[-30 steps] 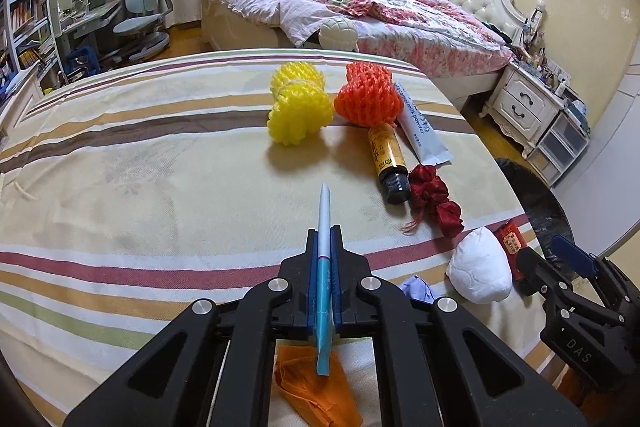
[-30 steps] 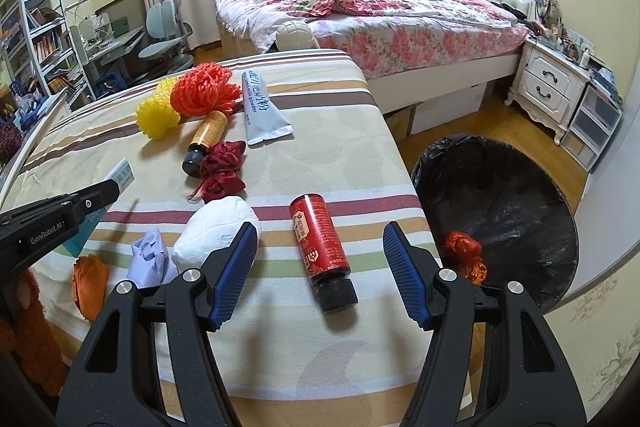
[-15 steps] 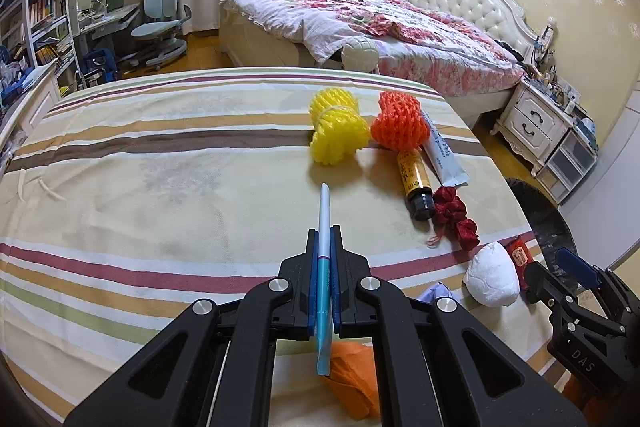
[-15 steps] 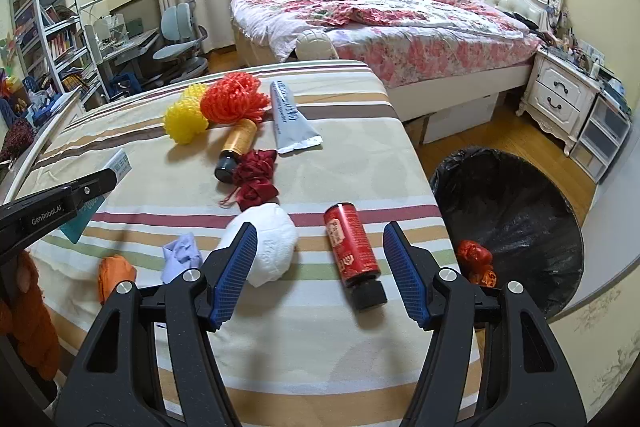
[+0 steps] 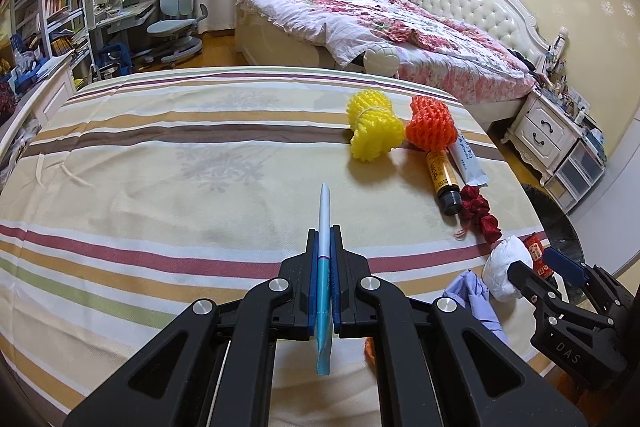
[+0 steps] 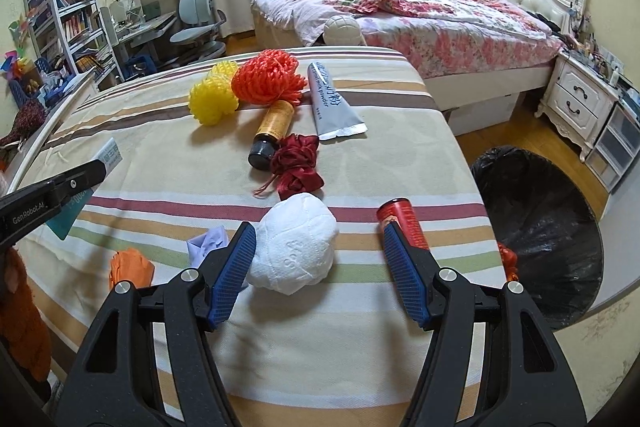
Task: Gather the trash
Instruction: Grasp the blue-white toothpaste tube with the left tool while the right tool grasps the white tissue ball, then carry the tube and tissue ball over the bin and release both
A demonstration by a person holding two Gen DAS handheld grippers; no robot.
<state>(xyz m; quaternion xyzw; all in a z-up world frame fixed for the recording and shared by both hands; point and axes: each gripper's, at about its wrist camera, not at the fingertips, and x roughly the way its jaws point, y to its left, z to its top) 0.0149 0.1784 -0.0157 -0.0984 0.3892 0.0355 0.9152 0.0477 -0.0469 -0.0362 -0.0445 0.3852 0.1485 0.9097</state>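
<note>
My left gripper (image 5: 324, 233) is shut on a flat teal and white packet (image 5: 323, 227), held edge-on above the striped table; the packet also shows in the right wrist view (image 6: 108, 155). My right gripper (image 6: 320, 239) is open and low over the table's near edge. A crumpled white tissue ball (image 6: 294, 245) lies just inside its left finger and a red can (image 6: 402, 223) lies against its right finger. A black-lined trash bin (image 6: 540, 227) stands on the floor to the right, with red trash inside.
Beyond lie a dark red ribbon (image 6: 296, 167), an amber bottle (image 6: 272, 131), a grey tube (image 6: 332, 103), orange (image 6: 268, 77) and yellow (image 6: 214, 97) foam nets, a lilac paper scrap (image 6: 206, 245) and an orange scrap (image 6: 130, 267). A bed and a nightstand stand behind.
Both grippers moved left along the table. In the right wrist view the tissue ball and red can shifted right, so the can now sits by the right finger and the ball between the fingers.
</note>
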